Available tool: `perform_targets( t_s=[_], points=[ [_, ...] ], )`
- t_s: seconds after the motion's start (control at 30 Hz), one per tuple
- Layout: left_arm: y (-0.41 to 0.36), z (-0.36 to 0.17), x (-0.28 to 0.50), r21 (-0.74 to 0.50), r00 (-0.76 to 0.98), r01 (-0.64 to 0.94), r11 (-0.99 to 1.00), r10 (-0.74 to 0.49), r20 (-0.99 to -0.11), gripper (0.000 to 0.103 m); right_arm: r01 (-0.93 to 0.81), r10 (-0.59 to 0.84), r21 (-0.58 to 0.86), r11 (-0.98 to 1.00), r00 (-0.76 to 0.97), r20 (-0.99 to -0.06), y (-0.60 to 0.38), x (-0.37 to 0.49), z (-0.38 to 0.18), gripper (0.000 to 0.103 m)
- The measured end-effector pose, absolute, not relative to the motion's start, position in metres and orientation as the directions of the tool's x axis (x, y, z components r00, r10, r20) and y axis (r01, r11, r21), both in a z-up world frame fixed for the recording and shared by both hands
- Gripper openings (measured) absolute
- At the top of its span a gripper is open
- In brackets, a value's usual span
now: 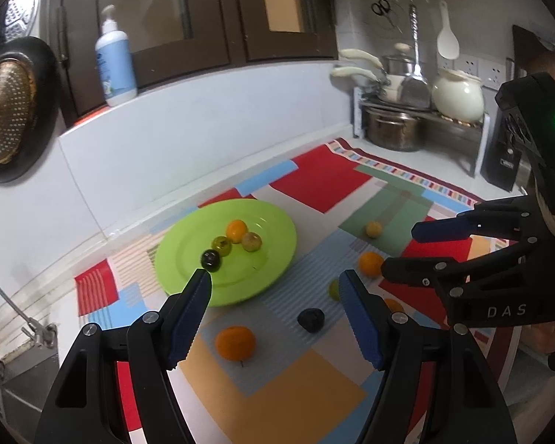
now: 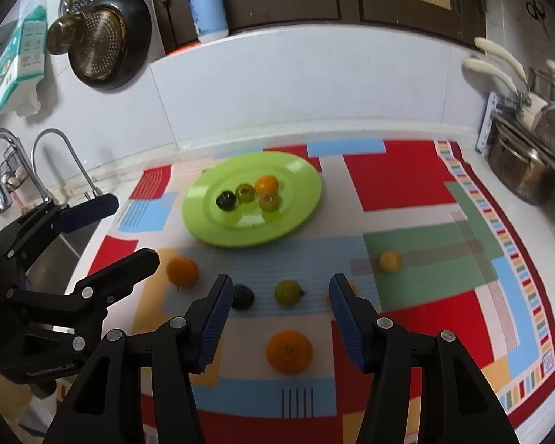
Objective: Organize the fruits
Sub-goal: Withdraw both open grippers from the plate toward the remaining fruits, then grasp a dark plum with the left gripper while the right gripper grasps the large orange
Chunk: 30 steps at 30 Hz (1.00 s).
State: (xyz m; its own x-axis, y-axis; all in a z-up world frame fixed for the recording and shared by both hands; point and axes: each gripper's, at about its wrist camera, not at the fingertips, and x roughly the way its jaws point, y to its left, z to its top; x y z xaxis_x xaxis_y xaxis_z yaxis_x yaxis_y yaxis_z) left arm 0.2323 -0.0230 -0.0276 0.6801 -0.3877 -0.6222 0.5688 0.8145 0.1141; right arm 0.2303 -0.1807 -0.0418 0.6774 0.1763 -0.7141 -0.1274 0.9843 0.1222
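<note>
Between the spread blue pads of the right gripper (image 2: 277, 320), which holds nothing, a green fruit (image 2: 288, 292) and a large orange (image 2: 289, 351) lie on the patterned cloth (image 2: 407, 181) covering the surface. Left gripper (image 1: 273, 318) is equally wide and empty, a dark fruit (image 1: 310, 319) and another orange (image 1: 235, 343) before it. Four fruits already sit on the green plate (image 2: 299, 174). I'd centre one fruit, close gently so it won't roll, then lift clear
</note>
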Motion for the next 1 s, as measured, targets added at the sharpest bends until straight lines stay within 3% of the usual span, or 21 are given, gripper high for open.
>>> perform_targets(
  t_s=[0.87,1.0],
  points=[
    [-0.044,-0.108,0.257,0.091,0.528,0.679,0.728,-0.399,-0.75,0.07,-0.022,0.161,0.176,0.984,0.53,-0.833,-0.185,0.228,-0.115,0.055],
    [-0.047,-0.114,0.262,0.076,0.51,0.686,0.724,-0.404,-0.76,0.066,-0.015,0.163,0.182,0.983,0.525,-0.835,-0.184,0.23,-0.12,0.055]
  ],
)
